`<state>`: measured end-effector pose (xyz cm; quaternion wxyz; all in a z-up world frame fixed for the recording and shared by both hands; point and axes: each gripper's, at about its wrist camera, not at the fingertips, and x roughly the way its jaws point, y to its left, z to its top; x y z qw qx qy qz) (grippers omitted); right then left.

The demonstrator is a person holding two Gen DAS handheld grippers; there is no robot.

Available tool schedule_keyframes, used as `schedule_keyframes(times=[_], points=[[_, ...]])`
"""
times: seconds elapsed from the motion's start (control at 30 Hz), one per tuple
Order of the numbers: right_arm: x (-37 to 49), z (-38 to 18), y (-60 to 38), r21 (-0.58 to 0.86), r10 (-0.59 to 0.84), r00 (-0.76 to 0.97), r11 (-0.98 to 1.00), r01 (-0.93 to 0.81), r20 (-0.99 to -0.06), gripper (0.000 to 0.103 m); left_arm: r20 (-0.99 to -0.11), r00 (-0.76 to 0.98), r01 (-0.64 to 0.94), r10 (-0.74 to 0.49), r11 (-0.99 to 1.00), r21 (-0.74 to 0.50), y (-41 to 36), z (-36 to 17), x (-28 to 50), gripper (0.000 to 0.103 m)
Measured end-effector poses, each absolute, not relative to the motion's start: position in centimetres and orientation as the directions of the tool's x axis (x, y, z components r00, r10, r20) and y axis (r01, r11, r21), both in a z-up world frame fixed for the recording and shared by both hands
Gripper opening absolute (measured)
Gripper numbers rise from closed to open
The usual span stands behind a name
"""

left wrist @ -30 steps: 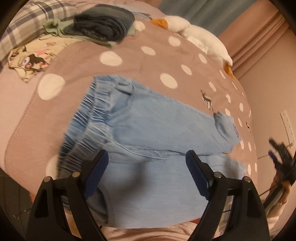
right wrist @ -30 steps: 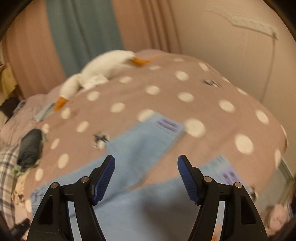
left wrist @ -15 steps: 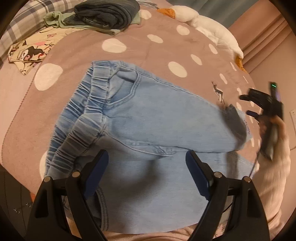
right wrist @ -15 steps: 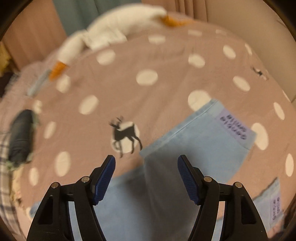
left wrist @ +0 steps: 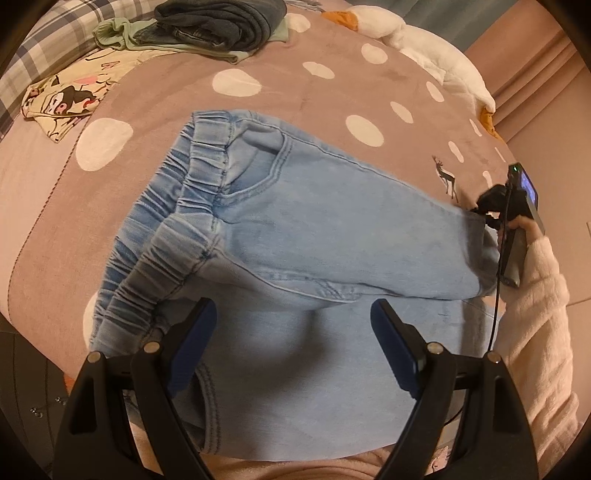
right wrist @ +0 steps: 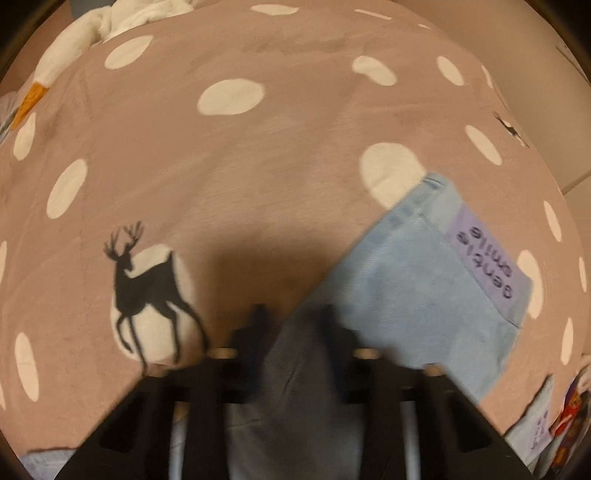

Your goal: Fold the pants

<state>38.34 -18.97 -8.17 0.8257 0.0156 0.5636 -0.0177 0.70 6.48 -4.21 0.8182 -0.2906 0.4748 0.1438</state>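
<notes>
Light blue denim pants [left wrist: 314, 229] lie on a brown blanket with white dots [left wrist: 332, 85], waistband at the left, one leg folded over the other. My left gripper [left wrist: 293, 347] is open and empty, hovering over the lower leg. My right gripper [right wrist: 295, 325] has its fingers drawn close together on a fold of the pants' upper leg [right wrist: 417, 288] near the hem with a purple label [right wrist: 487, 258]. It also shows in the left wrist view [left wrist: 495, 214] at the leg's far right end.
A pile of dark and green folded clothes [left wrist: 214, 26] and a cartoon-print garment [left wrist: 62, 99] lie at the far left. A white plush goose [left wrist: 424, 48] lies along the back. The bed's edge is at the lower left.
My right gripper came down onto the upper leg's hem and closed its fingers on the fabric. My left gripper stayed open, drifting slightly closer over the pants.
</notes>
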Motion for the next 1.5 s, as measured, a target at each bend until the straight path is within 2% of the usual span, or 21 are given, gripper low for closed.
schedule_keyframes(times=[0.03,0.17,0.3,0.43,0.77,0.93,1.03,1.07,1.1,1.17,1.2,1.33,1.43,1.5], points=[[37.7,-8.0,-19.7,0.061,0.041,0.364,0.997,0.045,-0.930,0.002,-0.856,0.514,-0.507,-0.047,0.789,-0.348,6.4,-4.1,0.8,0.086],[34.2,-4.6,-22.3,0.193,0.168,0.450,0.981,0.010,-0.877,0.002,-0.846,0.530,-0.487,-0.058,0.796,-0.360,6.2,-3.5,0.7,0.086],[26.7,1.1,-26.7,0.337,0.281,0.612,0.941,-0.025,-0.740,0.002,-0.812,0.579,-0.466,-0.077,0.786,-0.406,6.2,-2.3,1.0,0.086],[19.7,2.1,-30.9,0.438,0.356,0.674,0.898,-0.053,-0.648,0.002,-0.789,0.605,-0.440,-0.105,0.782,-0.441,5.9,-1.6,2.6,0.086],[14.4,-4.3,-35.8,0.510,0.366,0.604,0.857,0.079,-0.708,0.002,-0.796,0.567,-0.410,-0.213,0.765,-0.496,5.0,-2.4,9.3,0.086],[13.5,-5.2,-35.8,0.522,0.375,0.584,0.847,0.100,-0.720,0.002,-0.829,0.505,-0.428,-0.241,0.764,-0.483,4.6,-4.2,14.2,0.084],[13.2,-5.5,-35.9,0.524,0.377,0.579,0.845,0.104,-0.723,0.002,-0.844,0.466,-0.444,-0.266,0.755,-0.483,4.7,-5.7,16.1,0.076],[13.0,-5.6,-35.9,0.524,0.378,0.580,0.846,0.101,-0.722,0.002,-0.849,0.458,-0.453,-0.264,0.752,-0.478,4.7,-6.0,16.3,0.065],[13.0,-5.7,-36.0,0.529,0.381,0.577,0.842,0.105,-0.722,0.002,-0.846,0.463,-0.454,-0.264,0.749,-0.482,4.8,-6.3,16.3,0.041],[12.9,-5.9,-36.1,0.541,0.394,0.572,0.835,0.106,-0.720,0.002,-0.845,0.463,-0.434,-0.268,0.763,-0.480,4.5,-6.5,15.9,0.021],[12.9,-5.9,-36.3,0.544,0.396,0.571,0.832,0.109,-0.719,0.002,-0.839,0.468,-0.413,-0.278,0.770,-0.486,4.3,-6.5,15.5,0.016],[12.2,-4.6,-36.7,0.534,0.381,0.597,0.840,0.095,-0.706,0.002,-0.802,0.533,-0.330,-0.268,0.807,-0.489,3.4,-3.7,11.0,0.011],[11.0,-3.2,-37.6,0.517,0.349,0.620,0.849,0.107,-0.703,0.002,-0.767,0.556,-0.263,-0.321,0.807,-0.528,2.2,-2.5,5.5,0.011],[10.3,-3.1,-38.2,0.489,0.315,0.618,0.862,0.131,-0.721,0.002,-0.772,0.529,-0.254,-0.353,0.802,-0.541,1.7,-3.4,2.4,0.012]])
